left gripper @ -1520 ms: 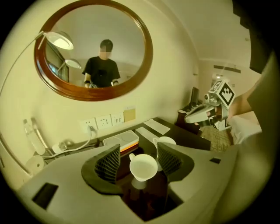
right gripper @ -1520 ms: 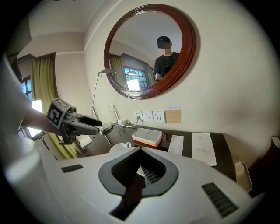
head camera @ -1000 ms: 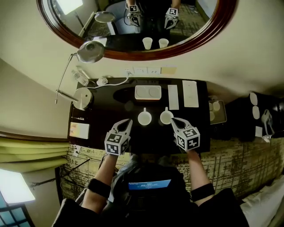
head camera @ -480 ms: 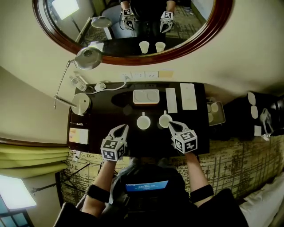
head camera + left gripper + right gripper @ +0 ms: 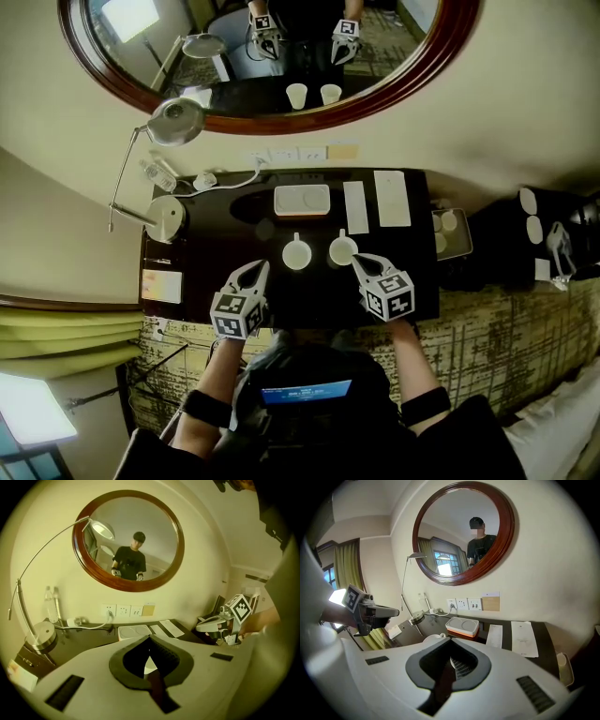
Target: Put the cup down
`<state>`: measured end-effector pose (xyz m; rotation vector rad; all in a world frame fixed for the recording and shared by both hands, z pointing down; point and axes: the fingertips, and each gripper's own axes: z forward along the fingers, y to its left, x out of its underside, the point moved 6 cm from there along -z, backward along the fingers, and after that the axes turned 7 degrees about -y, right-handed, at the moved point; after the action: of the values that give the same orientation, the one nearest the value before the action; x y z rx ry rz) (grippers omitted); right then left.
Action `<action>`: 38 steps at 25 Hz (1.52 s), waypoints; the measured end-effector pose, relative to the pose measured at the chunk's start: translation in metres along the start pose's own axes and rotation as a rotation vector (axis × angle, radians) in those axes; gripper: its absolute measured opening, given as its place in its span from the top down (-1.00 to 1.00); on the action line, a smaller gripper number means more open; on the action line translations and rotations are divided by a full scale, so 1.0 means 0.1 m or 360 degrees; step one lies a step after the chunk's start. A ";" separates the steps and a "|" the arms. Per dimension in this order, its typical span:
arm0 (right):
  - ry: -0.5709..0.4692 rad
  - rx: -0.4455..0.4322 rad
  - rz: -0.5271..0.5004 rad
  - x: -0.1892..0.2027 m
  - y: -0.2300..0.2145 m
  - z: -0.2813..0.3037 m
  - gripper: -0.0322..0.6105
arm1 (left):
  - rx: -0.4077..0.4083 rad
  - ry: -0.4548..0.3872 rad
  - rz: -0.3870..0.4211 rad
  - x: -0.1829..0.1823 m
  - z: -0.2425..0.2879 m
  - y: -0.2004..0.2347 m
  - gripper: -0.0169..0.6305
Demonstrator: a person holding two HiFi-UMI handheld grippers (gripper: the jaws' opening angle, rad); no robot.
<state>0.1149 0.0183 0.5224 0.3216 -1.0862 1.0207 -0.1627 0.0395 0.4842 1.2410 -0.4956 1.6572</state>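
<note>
Two white cups stand upright on the dark desk (image 5: 197, 272), the left cup (image 5: 297, 253) and the right cup (image 5: 343, 249). My left gripper (image 5: 257, 269) hovers over the desk's front part, left of and nearer than the left cup, shut with nothing in it. My right gripper (image 5: 357, 260) is shut and empty too, its tips just beside the right cup's near side. In the left gripper view a cup (image 5: 149, 664) shows through the gap above the closed jaws. The right gripper view shows the left cup (image 5: 435, 638) past the gripper's body.
A white tray (image 5: 302, 200) and two paper sheets (image 5: 392, 198) lie at the desk's back. A desk lamp (image 5: 167, 217) and a bottle (image 5: 159, 173) stand at the left. A side tray with small cups (image 5: 450, 232) sits to the right. An oval mirror (image 5: 272, 56) hangs above.
The head view has shifted a little. Both grippers have drawn back slightly toward the desk's front edge and stay shut. The cups have not moved.
</note>
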 end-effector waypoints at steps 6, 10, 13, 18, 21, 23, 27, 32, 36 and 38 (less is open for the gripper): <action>0.0017 -0.0023 -0.0013 0.03 0.02 -0.02 0.89 | 0.0033 0.0018 -0.0007 0.03 0.02 -0.07 0.96; 0.0032 -0.0047 -0.0040 0.04 0.05 -0.01 0.89 | 0.0040 0.0030 -0.0009 0.05 0.01 -0.10 0.96; 0.0035 -0.0061 -0.0057 0.05 0.08 -0.01 0.89 | 0.0038 0.0036 -0.0006 0.07 -0.02 -0.11 0.96; 0.0040 -0.0066 -0.0096 0.08 0.12 0.00 0.88 | 0.0042 0.0046 -0.0006 0.10 -0.05 -0.10 0.96; 0.0056 -0.0043 -0.0151 0.10 0.11 0.00 0.80 | 0.0042 0.0051 -0.0014 0.11 -0.06 -0.10 0.96; 0.0092 -0.0040 -0.0244 0.10 0.13 0.00 0.80 | 0.0041 0.0057 -0.0021 0.12 -0.07 -0.10 0.96; 0.0264 -0.0146 -0.0508 0.07 0.23 0.06 0.45 | 0.0042 0.0063 -0.0022 0.14 -0.06 -0.10 0.96; 0.0509 -0.0303 -0.0909 0.23 0.20 0.25 -0.23 | 0.0056 0.0073 -0.0020 0.20 -0.01 -0.15 0.96; 0.0653 -0.0390 -0.1084 0.26 0.14 0.40 -0.52 | 0.0073 0.0089 -0.0042 0.25 0.05 -0.18 0.96; 0.0709 -0.0417 -0.1147 0.27 0.10 0.49 -0.59 | 0.0069 0.0089 -0.0048 0.26 0.08 -0.18 0.96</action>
<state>0.0812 0.0053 0.5656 0.2286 -0.6051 0.2745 -0.1437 0.0534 0.5069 1.2241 -0.4068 1.6799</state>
